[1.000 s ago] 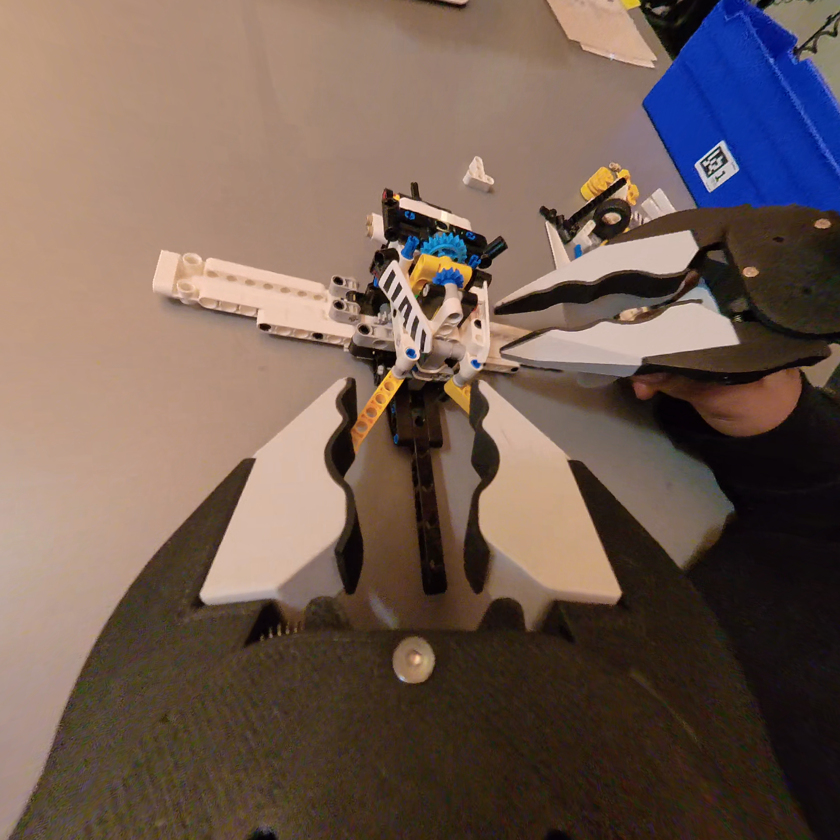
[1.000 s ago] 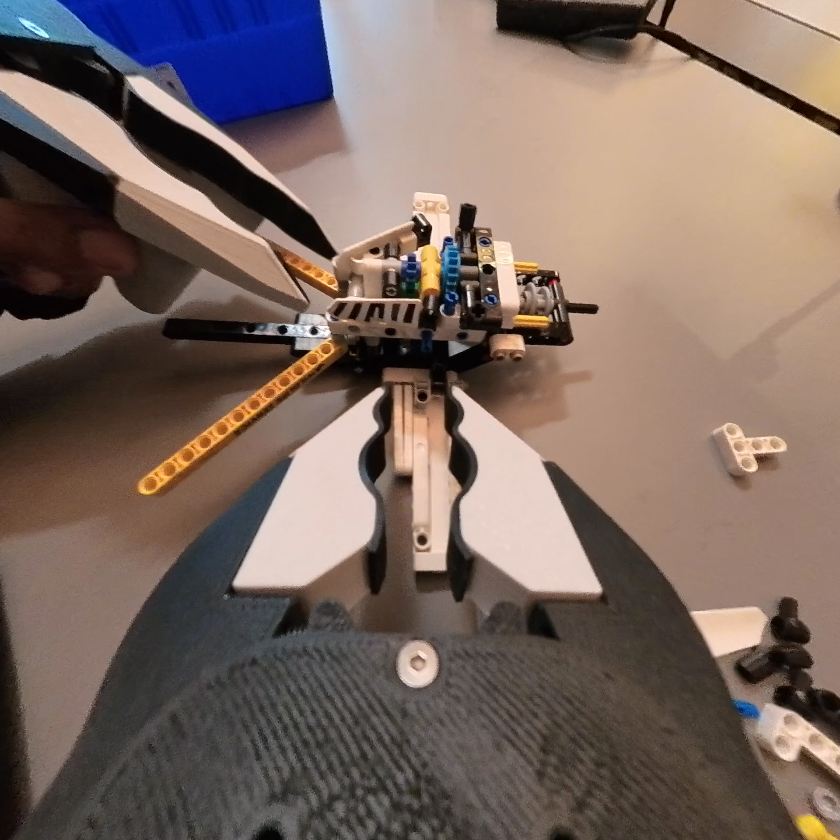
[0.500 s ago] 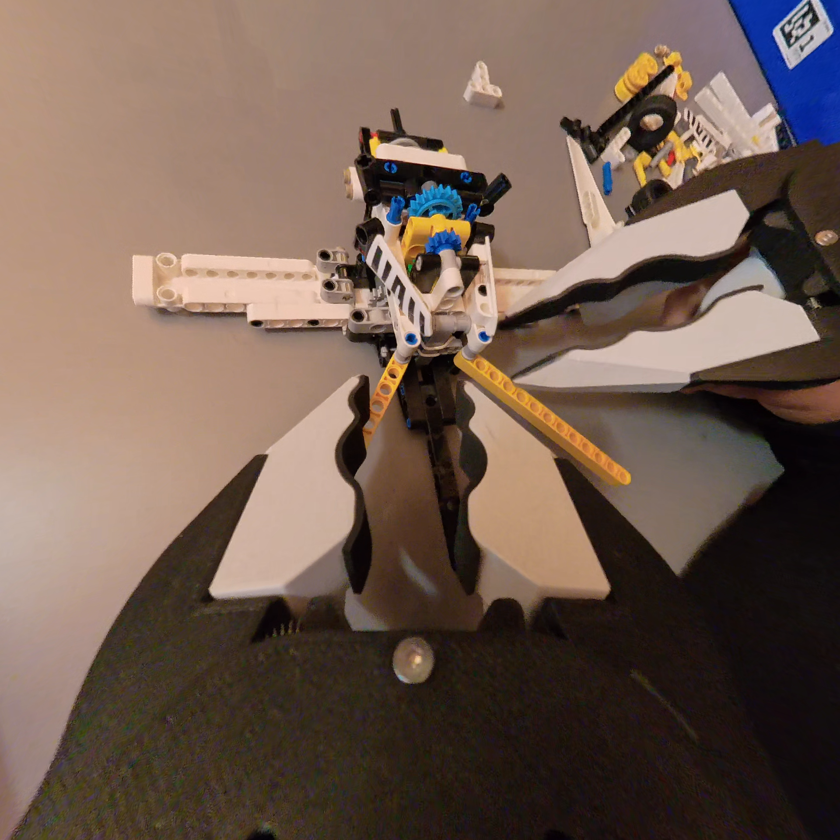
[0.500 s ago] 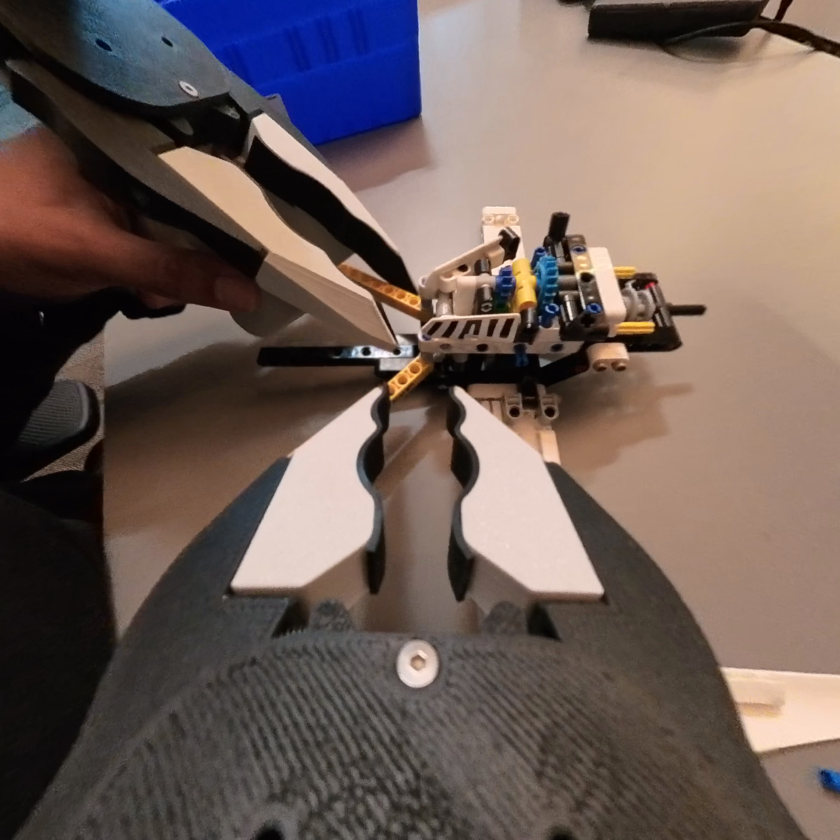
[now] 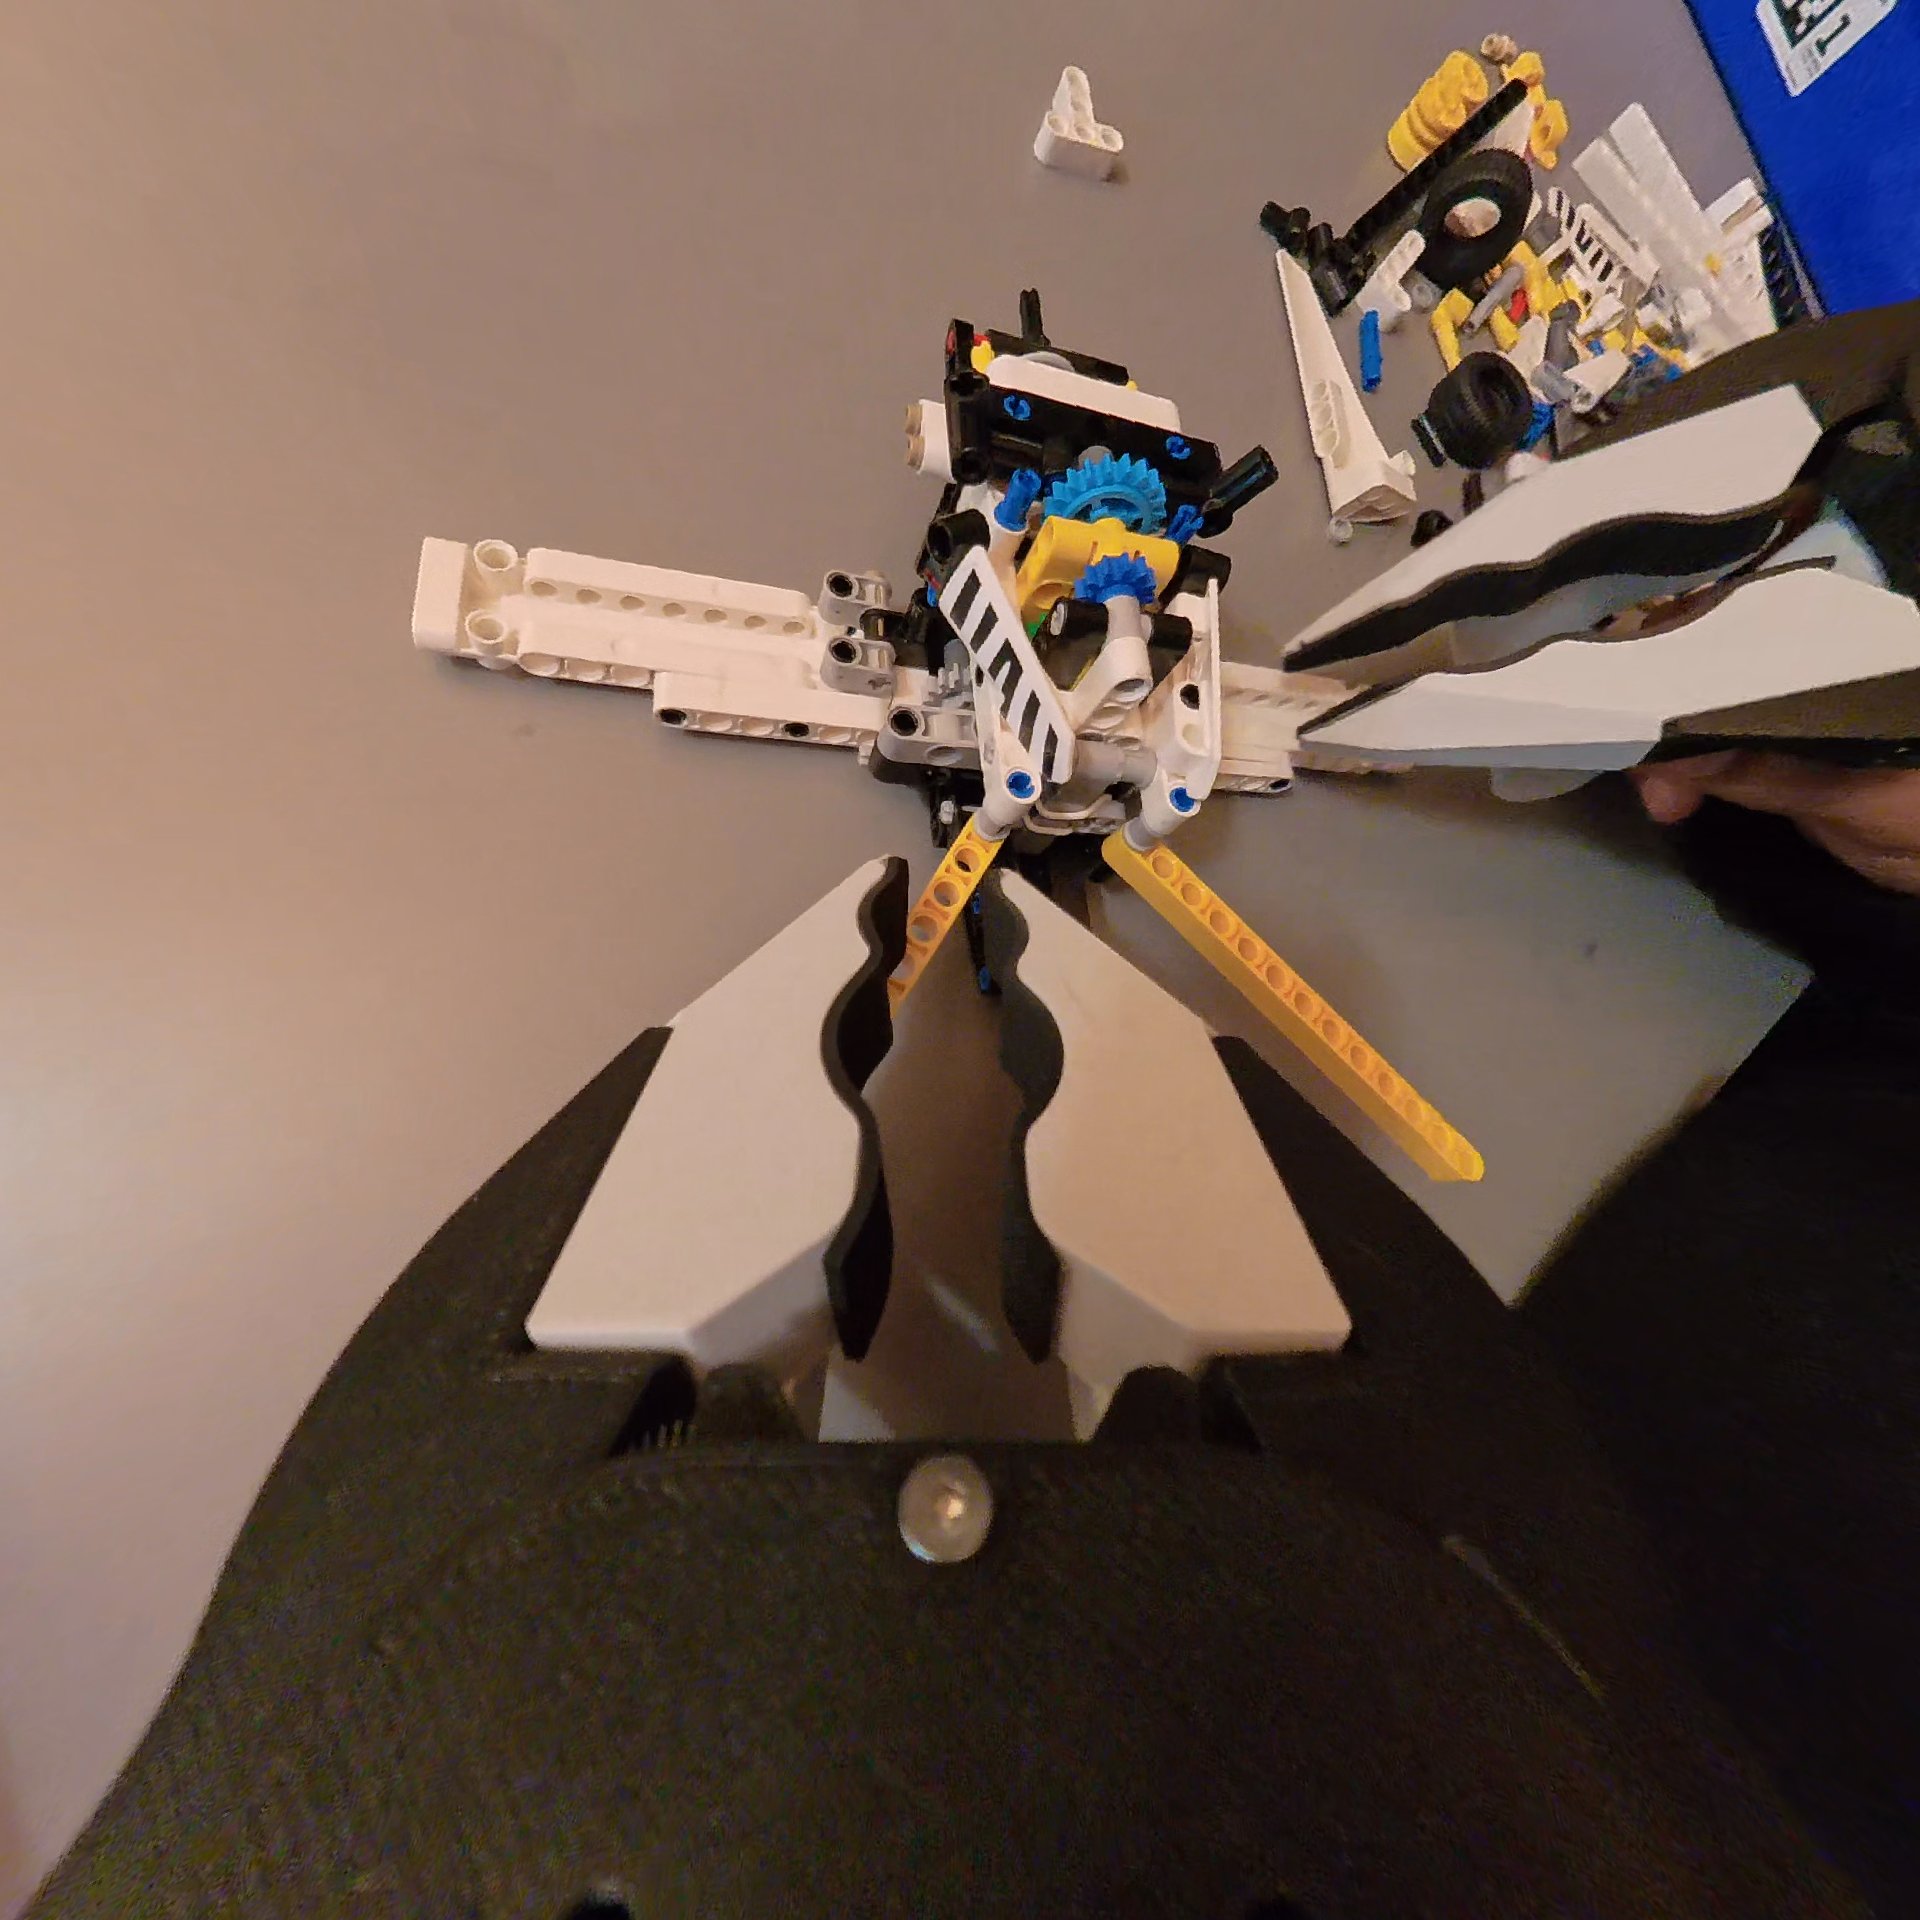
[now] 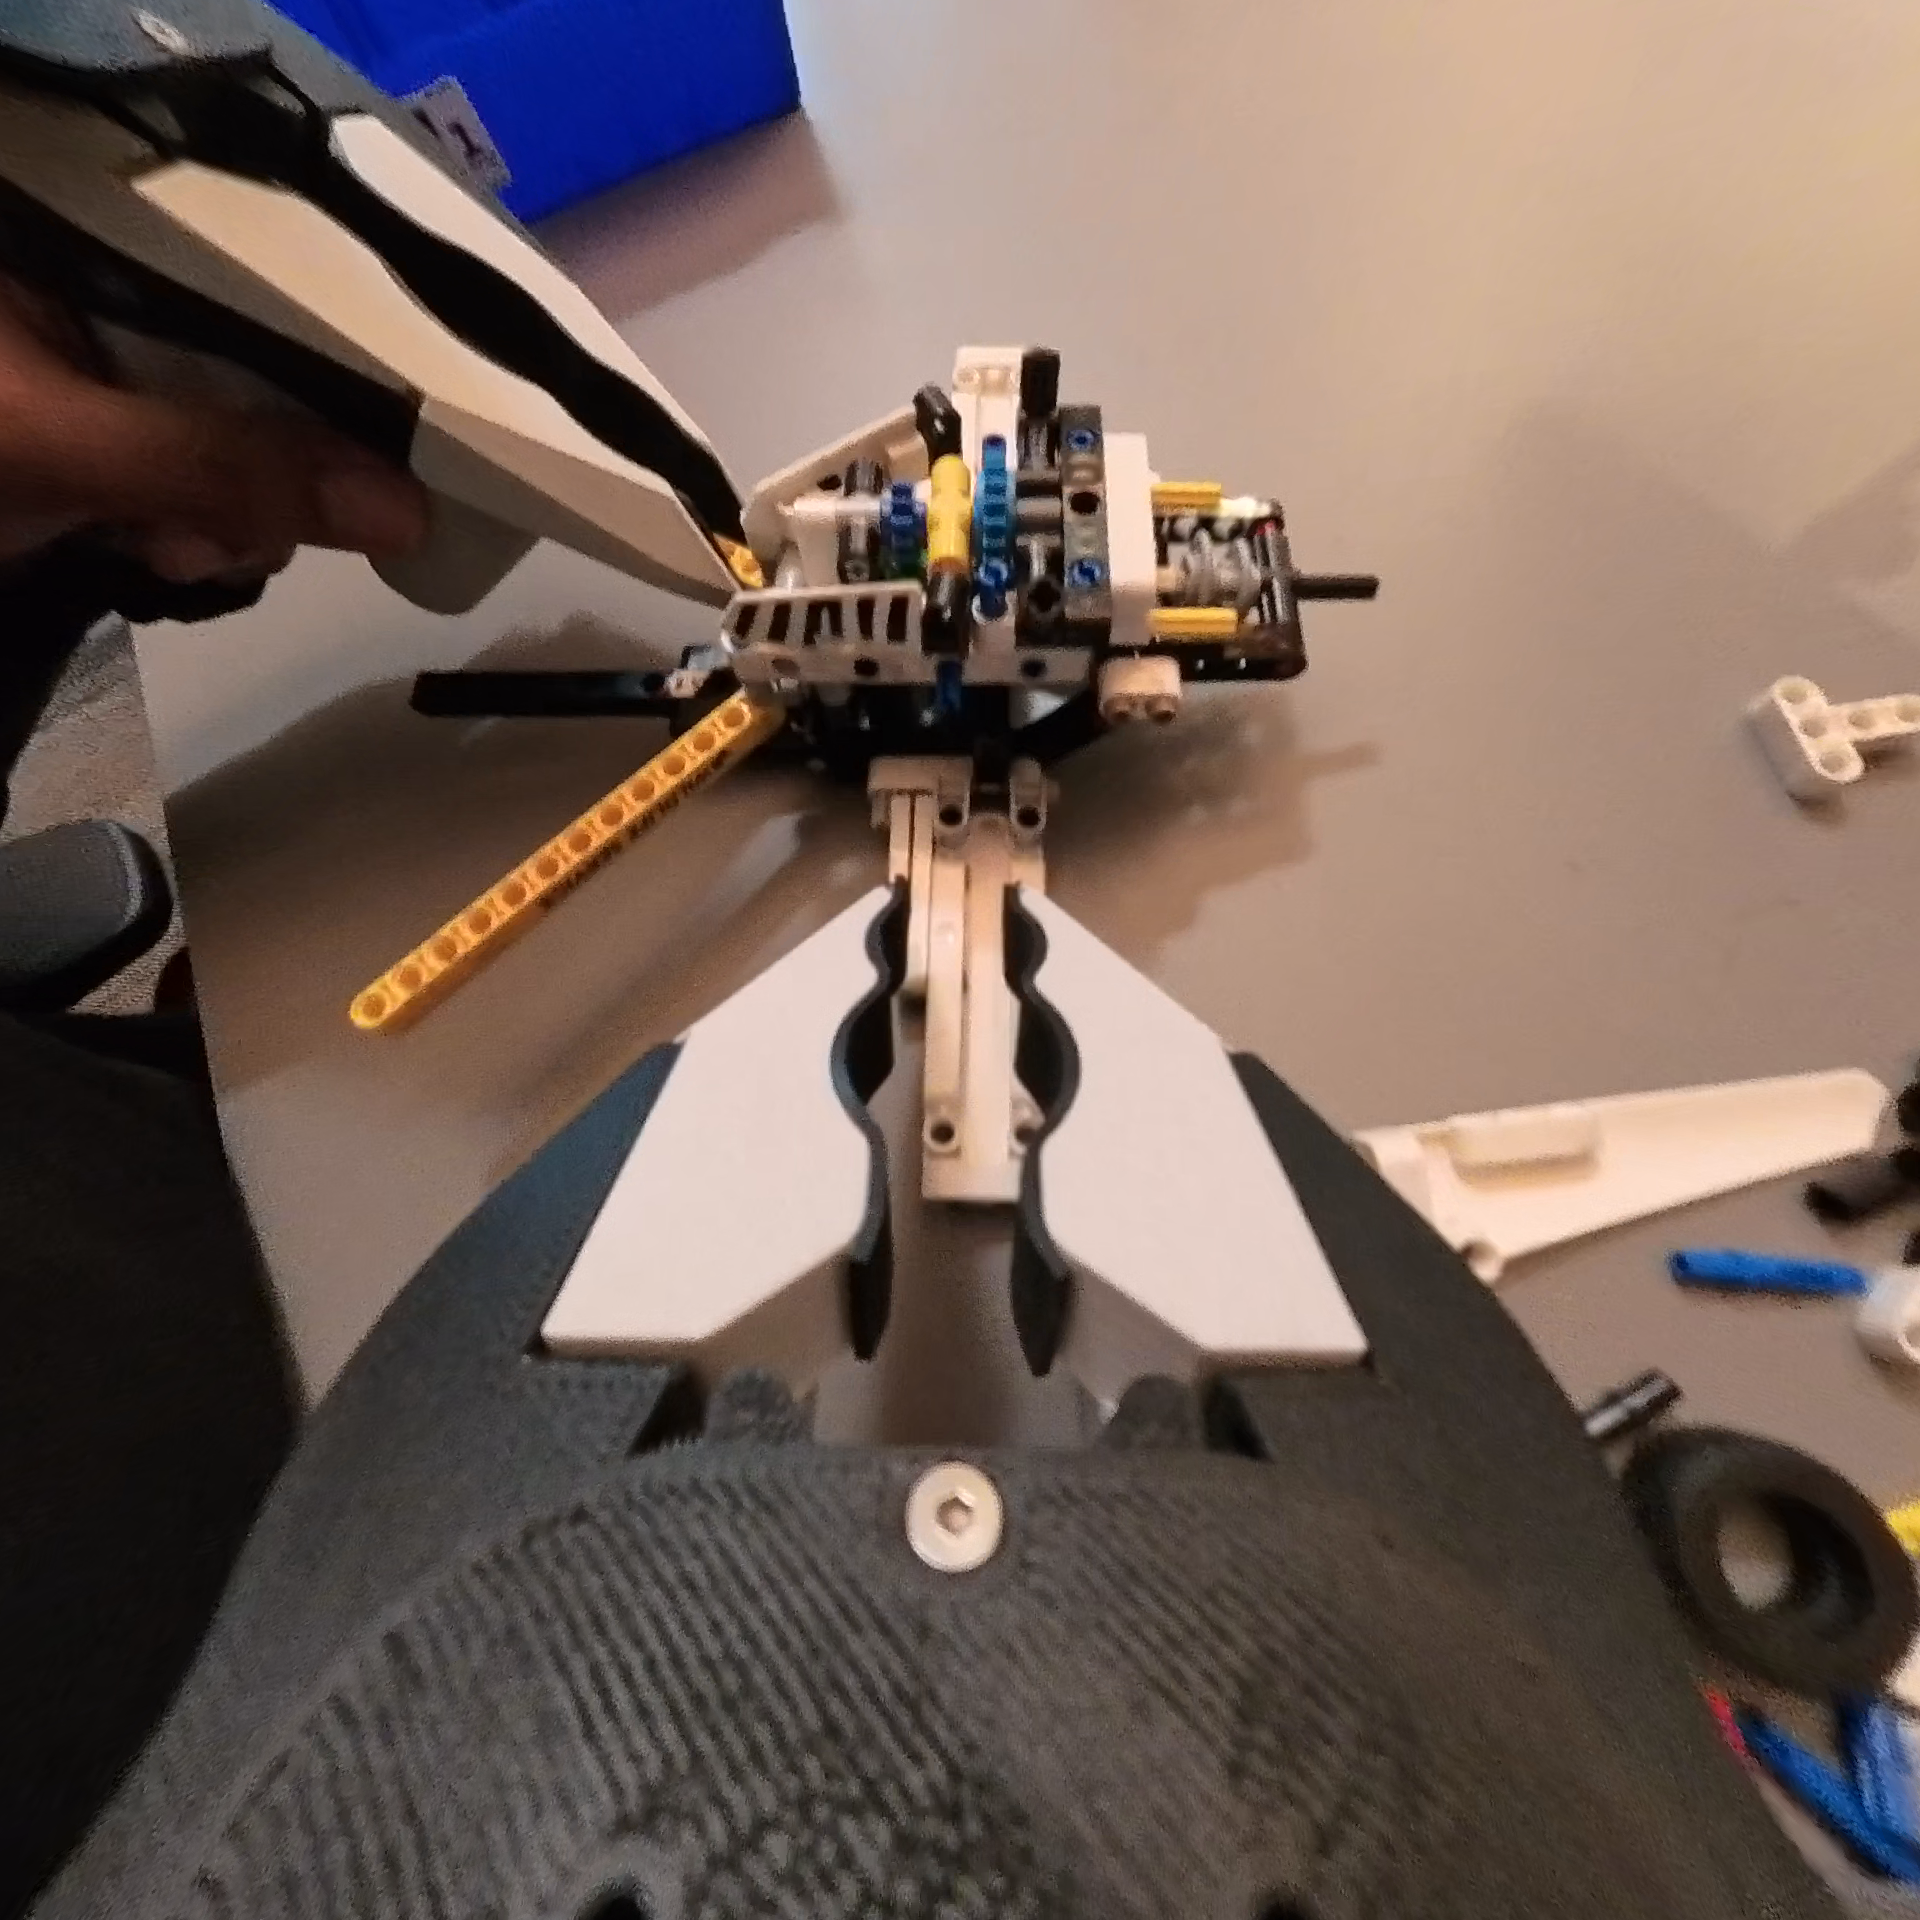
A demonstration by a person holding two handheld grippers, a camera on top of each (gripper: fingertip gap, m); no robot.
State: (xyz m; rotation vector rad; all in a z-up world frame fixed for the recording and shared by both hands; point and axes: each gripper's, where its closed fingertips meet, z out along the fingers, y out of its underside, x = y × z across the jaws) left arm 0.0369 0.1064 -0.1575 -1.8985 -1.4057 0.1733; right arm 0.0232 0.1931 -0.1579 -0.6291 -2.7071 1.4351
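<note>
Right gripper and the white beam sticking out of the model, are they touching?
Touching. The right wrist view shows the white beam running between the fingers of the right gripper, with both black pads against its sides near the tips.

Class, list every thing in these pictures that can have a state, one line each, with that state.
left gripper: jaws narrowed around a yellow beam; grip unclear
right gripper: shut on the white wing
white wing: clamped, attached to the model
brick model: part-built, on the table
other yellow beam: attached, splayed out, untouched
black tyre: loose, lying flat
</note>
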